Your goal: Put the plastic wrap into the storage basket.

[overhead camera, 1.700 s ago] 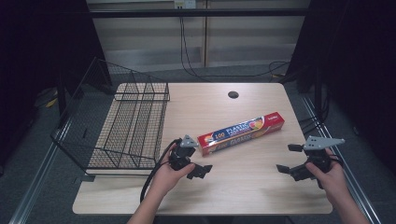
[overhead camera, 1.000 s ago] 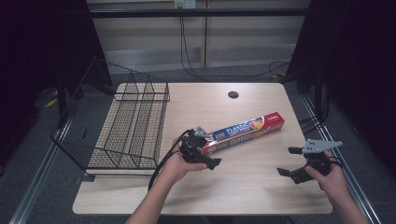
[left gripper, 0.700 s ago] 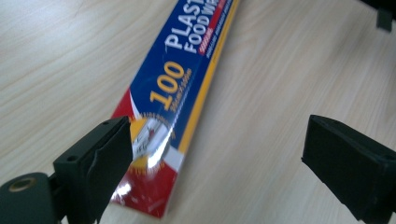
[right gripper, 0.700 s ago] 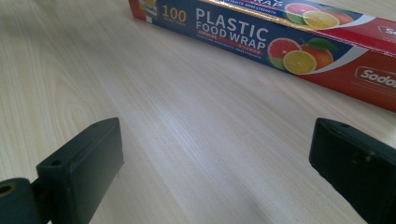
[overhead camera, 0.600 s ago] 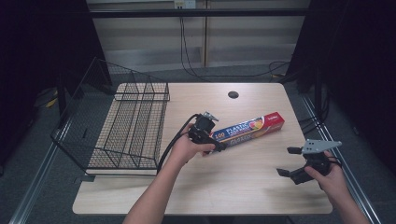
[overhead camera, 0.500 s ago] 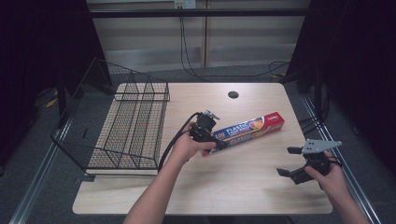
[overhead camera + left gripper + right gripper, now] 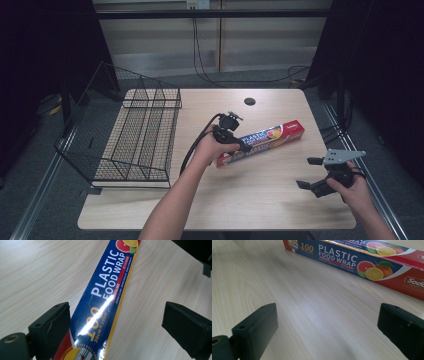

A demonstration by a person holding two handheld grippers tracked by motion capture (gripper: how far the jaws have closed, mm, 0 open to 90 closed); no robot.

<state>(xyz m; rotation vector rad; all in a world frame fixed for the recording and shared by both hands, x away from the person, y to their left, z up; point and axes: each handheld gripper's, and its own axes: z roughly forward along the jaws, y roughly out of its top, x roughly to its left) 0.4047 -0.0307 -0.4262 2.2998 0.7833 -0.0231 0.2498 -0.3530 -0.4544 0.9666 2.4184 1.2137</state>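
From the high view I see my left forearm stretched diagonally up across the desk [image 7: 280, 200], the hand wrapped around the left tongs [image 7: 243, 147], which sit over the near-left end of the plastic wrap box [image 7: 272, 136]. The box lies flat near the middle of the desk, slanting from lower left to upper right. A black wire basket [image 7: 140, 135] sits at the left side of the desk, well apart from the box. My right hand [image 7: 352, 187] rests at the desk's right edge, wrist low, with the right tongs [image 7: 306, 172] pointing left toward the box but well short of it.

In the left gripper view, the left tongs [image 7: 115, 332] are spread and have just been opening a little. The box [image 7: 107, 295] runs up between them; it lies against the left jaw, while the right jaw stands clear of it with bare desk between.

In the right gripper view, the right tongs [image 7: 327, 332] are spread wide over bare wood, nothing between them. The box [image 7: 372, 260] lies across the top of the picture, apart from both jaws.
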